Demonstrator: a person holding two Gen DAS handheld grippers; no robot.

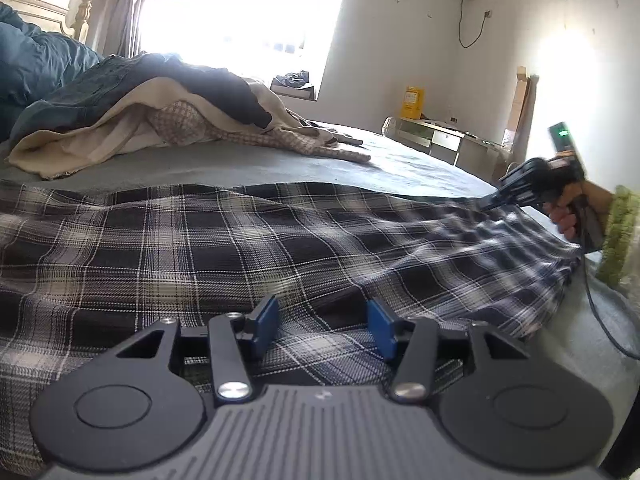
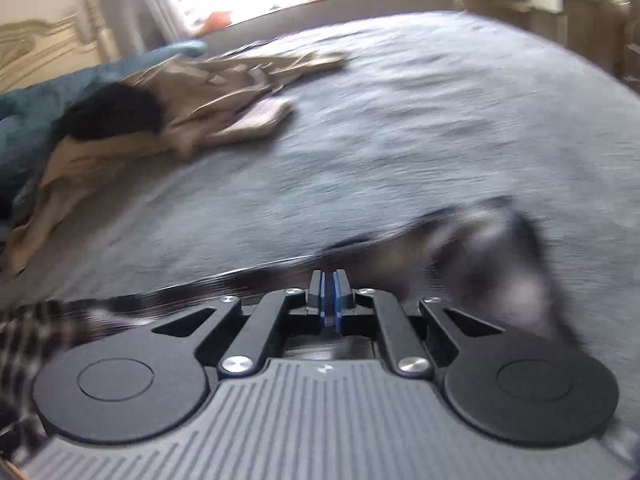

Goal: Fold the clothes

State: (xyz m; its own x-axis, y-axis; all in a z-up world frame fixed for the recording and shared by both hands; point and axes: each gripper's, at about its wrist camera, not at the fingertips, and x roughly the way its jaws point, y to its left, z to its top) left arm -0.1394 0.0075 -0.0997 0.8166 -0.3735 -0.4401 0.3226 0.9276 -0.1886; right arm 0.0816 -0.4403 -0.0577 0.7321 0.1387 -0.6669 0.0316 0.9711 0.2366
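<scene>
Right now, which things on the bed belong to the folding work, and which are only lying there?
In the job:
- plaid garment, spread on the bed
- left gripper, open above it
- right gripper, shut at the garment's edge

Lying about:
- pile of beige and dark clothes
- teal duvet
- yellow box on the side table

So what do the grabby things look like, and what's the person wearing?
Each gripper, left and right, is black, with two round discs, silver screws, a ribbed grey top and blue pads. The right one has a pistol-style handle, a black cable and a small box with a green light. The sleeve is fuzzy green.
</scene>
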